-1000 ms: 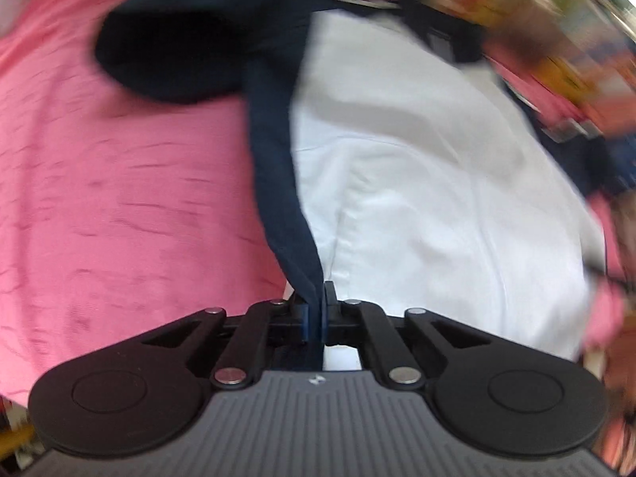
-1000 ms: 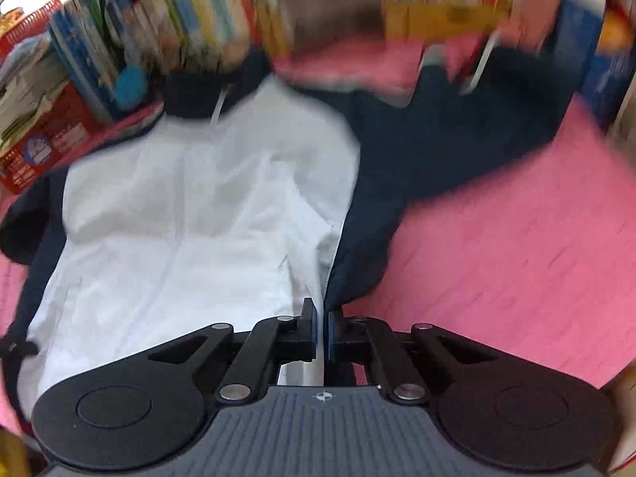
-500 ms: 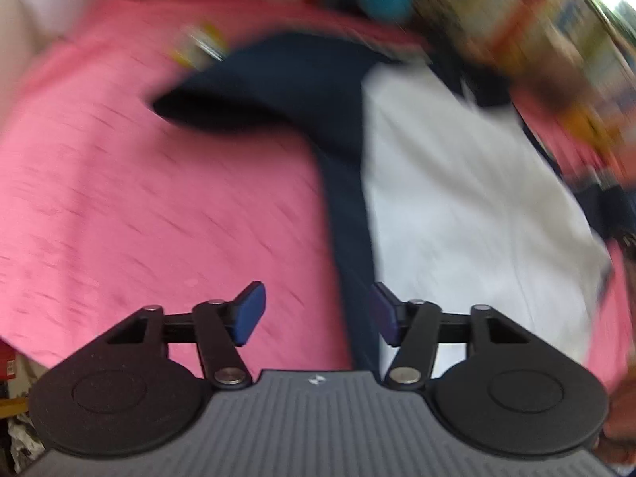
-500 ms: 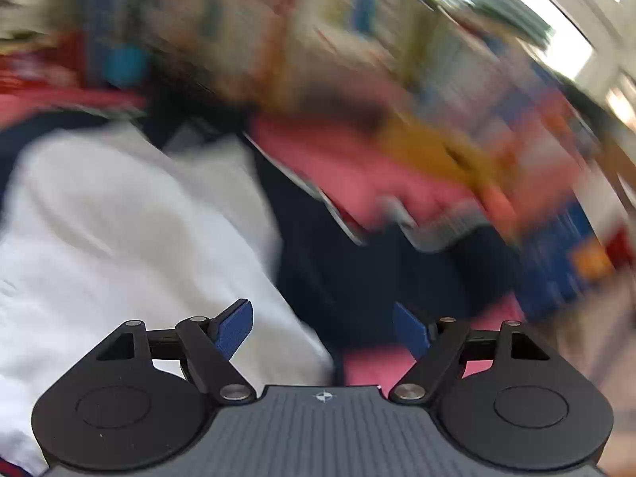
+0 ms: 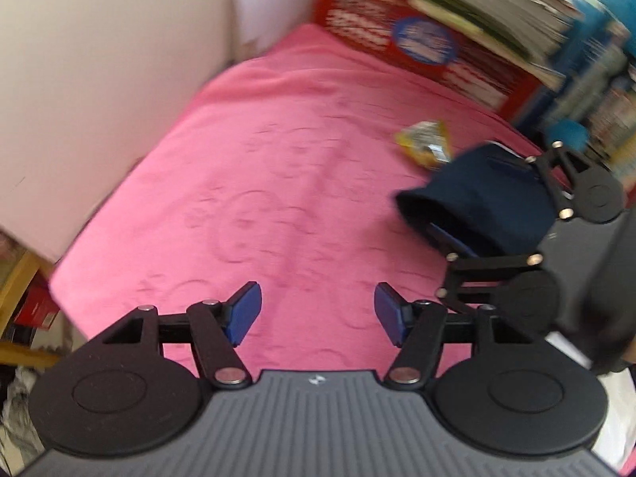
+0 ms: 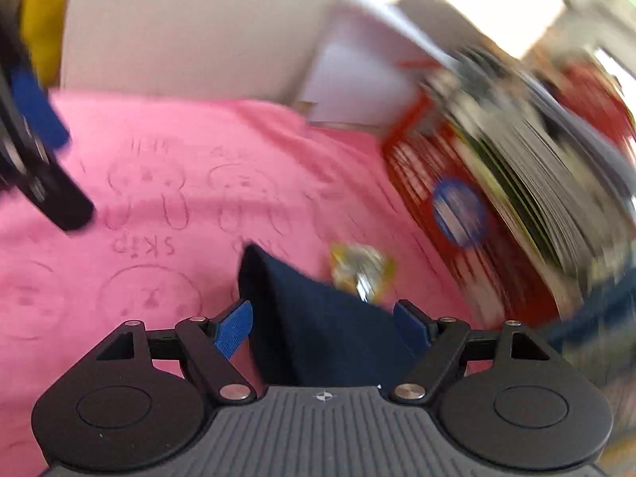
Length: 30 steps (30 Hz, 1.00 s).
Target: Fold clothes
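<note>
While both tongs stand wide and hold nothing, the navy sleeve (image 6: 318, 330) lies on the pink blanket (image 5: 278, 198) btw the right tongs (image 6: 324, 326), long axis running fwd from them, well right of the left tongs (image 5: 318, 314).

A home bedroom or study: a bed with a pink blanket (image 5: 278, 183) pressed with cartoon figures, a plain pale wall (image 5: 99, 59), and crowded stacks of books (image 5: 489, 4) alongside it
</note>
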Each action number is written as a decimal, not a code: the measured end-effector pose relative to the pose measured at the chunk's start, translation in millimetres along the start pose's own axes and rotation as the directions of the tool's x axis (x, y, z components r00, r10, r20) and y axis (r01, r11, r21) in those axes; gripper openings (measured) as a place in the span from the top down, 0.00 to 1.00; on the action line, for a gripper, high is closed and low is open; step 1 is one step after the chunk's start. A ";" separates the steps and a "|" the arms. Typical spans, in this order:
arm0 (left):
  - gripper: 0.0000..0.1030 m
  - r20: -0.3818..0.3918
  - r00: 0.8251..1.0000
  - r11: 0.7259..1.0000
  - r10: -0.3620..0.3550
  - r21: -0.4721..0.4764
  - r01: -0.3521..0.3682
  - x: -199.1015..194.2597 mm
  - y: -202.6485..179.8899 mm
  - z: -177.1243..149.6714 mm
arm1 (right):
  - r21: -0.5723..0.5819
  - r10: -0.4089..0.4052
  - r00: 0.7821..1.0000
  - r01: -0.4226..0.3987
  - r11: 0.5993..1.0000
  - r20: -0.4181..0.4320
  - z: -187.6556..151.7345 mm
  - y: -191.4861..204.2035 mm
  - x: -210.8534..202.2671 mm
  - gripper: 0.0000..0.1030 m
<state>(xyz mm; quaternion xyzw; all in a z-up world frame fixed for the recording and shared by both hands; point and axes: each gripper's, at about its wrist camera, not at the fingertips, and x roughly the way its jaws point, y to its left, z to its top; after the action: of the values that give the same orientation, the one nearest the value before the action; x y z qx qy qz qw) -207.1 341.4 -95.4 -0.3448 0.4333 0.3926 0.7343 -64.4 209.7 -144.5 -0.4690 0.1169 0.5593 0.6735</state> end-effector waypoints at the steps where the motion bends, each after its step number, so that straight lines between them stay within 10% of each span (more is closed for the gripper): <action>1: 0.37 -0.003 1.000 1.000 0.002 -0.018 -0.002 1.6 6.2 1.3 | -0.049 0.006 1.000 -0.006 0.999 0.003 12.1 10.2 13.0 0.69; 3: 0.37 -0.009 1.000 0.999 -0.002 -0.040 0.001 5.4 13.4 3.1 | -0.146 0.019 1.000 -0.017 0.989 0.009 36.4 30.5 39.1 0.91; 9: 0.37 -0.020 0.999 0.999 -0.042 -0.029 0.042 16.9 4.4 8.3 | 0.232 -0.248 0.969 0.240 0.943 0.008 -14.1 -71.5 -42.5 0.93; 13: 0.37 -0.044 0.996 0.997 -0.078 0.014 0.079 28.6 -22.9 10.8 | 0.517 -0.315 0.919 0.393 0.761 -0.236 -86.3 -149.7 -100.2 0.92; 19: 0.37 -0.087 0.988 0.983 -0.124 0.123 0.134 41.3 -77.0 10.4 | 0.637 -0.048 0.768 0.563 0.526 -0.639 -225.1 -165.9 -104.9 0.65; 22: 0.35 -0.093 0.987 0.973 -0.131 0.178 0.146 41.5 -98.7 7.5 | 0.549 -0.184 0.747 0.610 0.571 -0.639 -216.9 -144.9 -118.6 0.38; 25: 0.35 -0.104 0.986 0.967 -0.133 0.202 0.152 43.4 -111.6 4.7 | 0.313 -0.432 0.734 0.638 0.703 -0.524 -167.6 -112.3 -117.2 0.21; 30: 0.35 -0.108 0.986 0.966 -0.124 0.216 0.145 40.8 -116.8 -1.2 | 0.223 -0.322 0.916 0.375 0.900 -0.238 -100.8 -83.8 -75.7 0.06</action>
<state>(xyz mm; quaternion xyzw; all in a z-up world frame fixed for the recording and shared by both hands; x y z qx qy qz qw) -92.4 298.7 -113.4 -0.3067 0.4840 0.2740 0.7724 18.7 89.6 -104.6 -0.4410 0.1696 0.3598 0.8046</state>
